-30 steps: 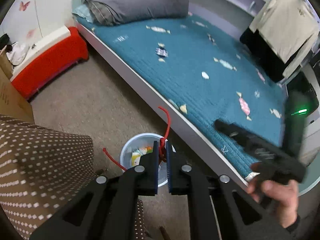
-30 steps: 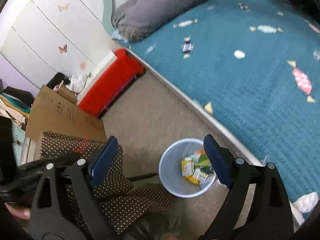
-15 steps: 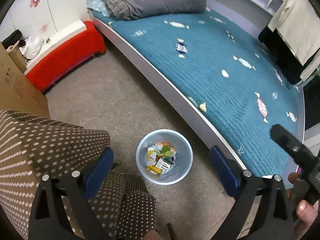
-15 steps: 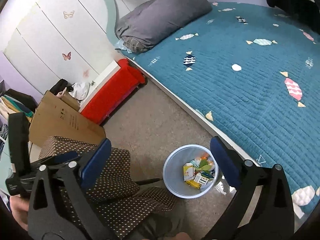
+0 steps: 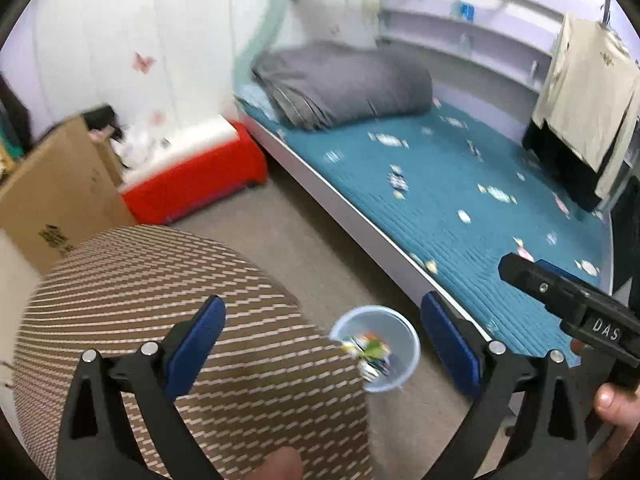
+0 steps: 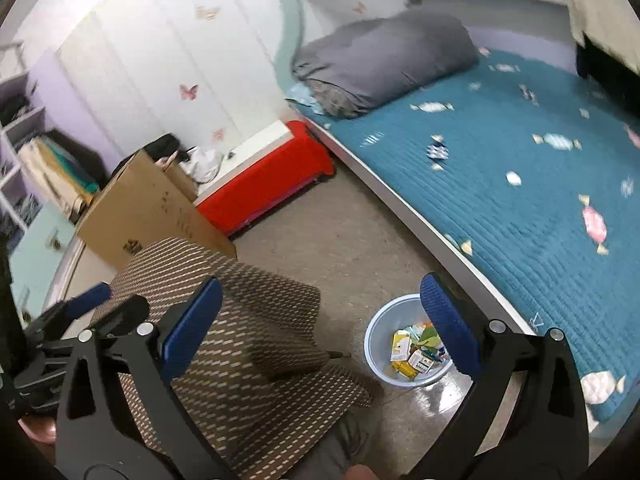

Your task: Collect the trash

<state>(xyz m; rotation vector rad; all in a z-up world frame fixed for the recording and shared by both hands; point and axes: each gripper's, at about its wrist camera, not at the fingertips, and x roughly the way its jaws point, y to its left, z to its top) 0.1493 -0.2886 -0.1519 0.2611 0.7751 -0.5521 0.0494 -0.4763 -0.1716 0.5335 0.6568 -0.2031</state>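
A pale blue trash bin (image 5: 376, 350) stands on the floor beside the bed and holds several cartons and wrappers; it also shows in the right wrist view (image 6: 408, 344). My left gripper (image 5: 324, 348) is open and empty, high above the bin. My right gripper (image 6: 320, 328) is open and empty, also well above the floor. The right gripper's body (image 5: 576, 312) shows at the right edge of the left wrist view. The left gripper (image 6: 84, 312) shows at the left edge of the right wrist view.
A bed with a teal candy-print cover (image 6: 520, 168) and a grey duvet (image 6: 384, 60) fills the right. A brown dotted chair seat (image 5: 160, 320) lies under the grippers. A red box (image 6: 264, 180) and a cardboard box (image 6: 144, 208) stand by the wall.
My left gripper was shut on a red string over the bin; it opened and the string is gone from it. Both grippers have risen and tilted up toward the room.
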